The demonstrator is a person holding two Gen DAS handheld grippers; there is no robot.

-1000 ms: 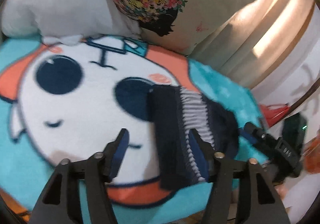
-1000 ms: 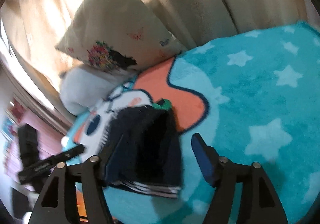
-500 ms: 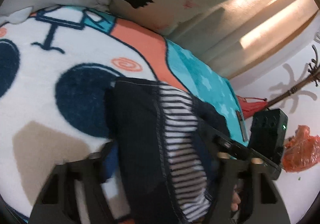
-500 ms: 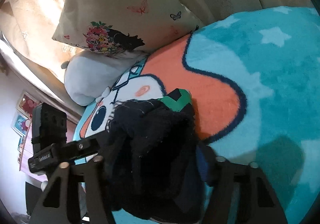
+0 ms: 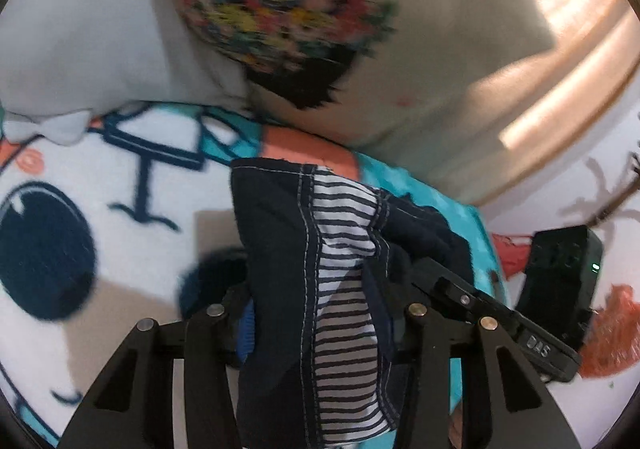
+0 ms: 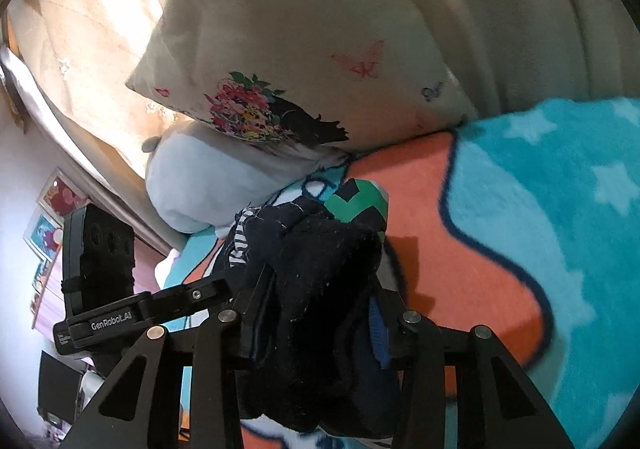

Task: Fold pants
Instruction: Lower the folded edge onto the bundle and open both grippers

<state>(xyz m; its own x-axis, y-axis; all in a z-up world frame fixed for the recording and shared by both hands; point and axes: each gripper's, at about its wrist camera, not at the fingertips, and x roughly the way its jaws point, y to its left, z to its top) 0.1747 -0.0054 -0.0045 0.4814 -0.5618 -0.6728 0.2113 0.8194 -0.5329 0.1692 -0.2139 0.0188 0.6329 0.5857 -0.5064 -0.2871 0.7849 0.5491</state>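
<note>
Pants: you have the folded dark navy bundle clamped at both ends, lifted above the blanket; in the left wrist view it fills the lower centre of the frame, and in the right wrist view it bulges up between the fingers at lower centre.
Hidden parts: you cannot see the lower end of the pants in either view, as the frame edge cuts it off; the fabric covers most of both grippers' blue pads.
Look of the pants: pale stitching runs down a seam, a navy-and-white striped lining shows right of it, and a green-and-navy patch sits at the top of the bundle in the right wrist view; the navy cloth there is flecked with lint.
Left gripper: your fingers are closed on the pants, cloth packed between them.
Right gripper: likewise clamped on the pants, with the left gripper's body reaching in from the left of the frame.
Blanket: teal with pale stars, an orange patch and a white cartoon face, below and behind the pants.
Floral pillow: upper centre, leaning on the curtain; its print is blurred in the left wrist view.
White pillow: upper left, beside the floral one.
</note>
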